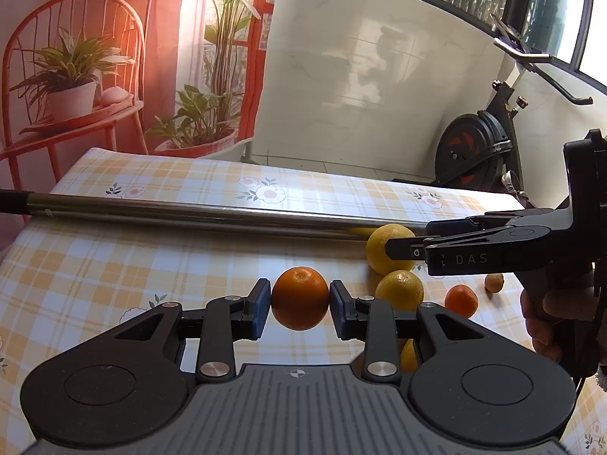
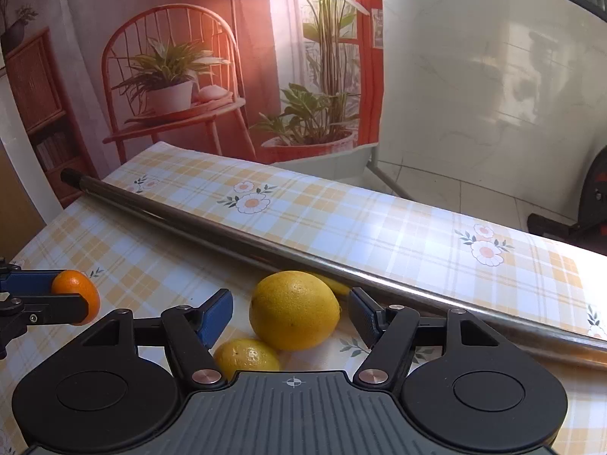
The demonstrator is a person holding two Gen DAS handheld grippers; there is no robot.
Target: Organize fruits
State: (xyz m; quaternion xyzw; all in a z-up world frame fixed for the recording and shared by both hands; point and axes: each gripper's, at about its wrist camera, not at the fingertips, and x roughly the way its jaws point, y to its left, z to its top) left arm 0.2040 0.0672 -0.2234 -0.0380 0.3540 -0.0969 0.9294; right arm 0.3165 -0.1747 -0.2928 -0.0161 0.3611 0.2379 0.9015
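Orange [image 1: 299, 298] clamped in left claw [image 1: 300, 305]; right claw [image 2: 290, 313] wide open around lemon [image 2: 294, 310].

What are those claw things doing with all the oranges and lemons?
A person is sorting fruit on a checked tablecloth using two hand-held grabbers. The left gripper is squeezing an orange and holding it above the table. The right gripper is wide open around a big lemon that sits by a metal pole, not pinching it yet. Another lemon and a small orange wait nearby.
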